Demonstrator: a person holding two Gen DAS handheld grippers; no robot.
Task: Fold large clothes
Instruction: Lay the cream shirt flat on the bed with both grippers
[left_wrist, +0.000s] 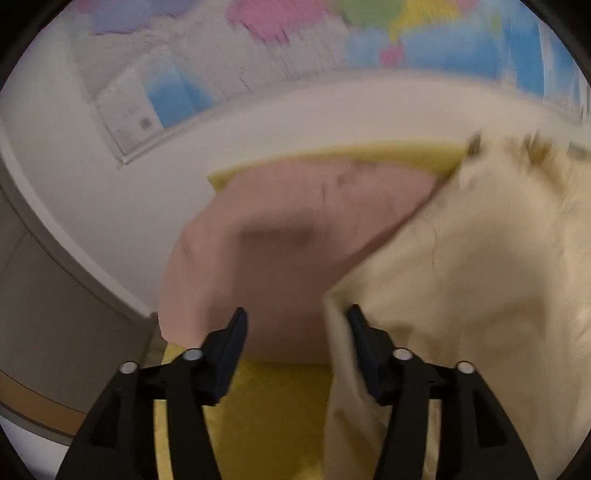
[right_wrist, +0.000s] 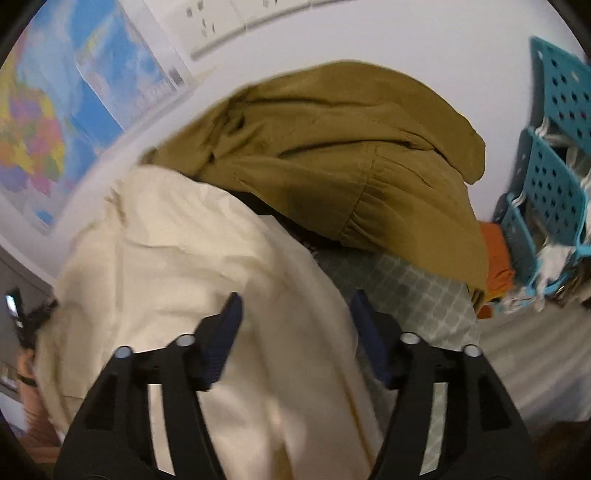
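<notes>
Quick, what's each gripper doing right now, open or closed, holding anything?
Left gripper: open, holding nothing; the cream garment drapes over its right finger.
Right gripper: open, holding nothing, above the cream garment.

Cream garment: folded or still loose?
Loose: the cream garment lies crumpled and draped, no neat folds; both grippers open.

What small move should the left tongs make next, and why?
Probably shift right and close on the cream garment's near edge: the left tongs are open and empty, with that edge draped beside the right finger. The right tongs are open too.
</notes>
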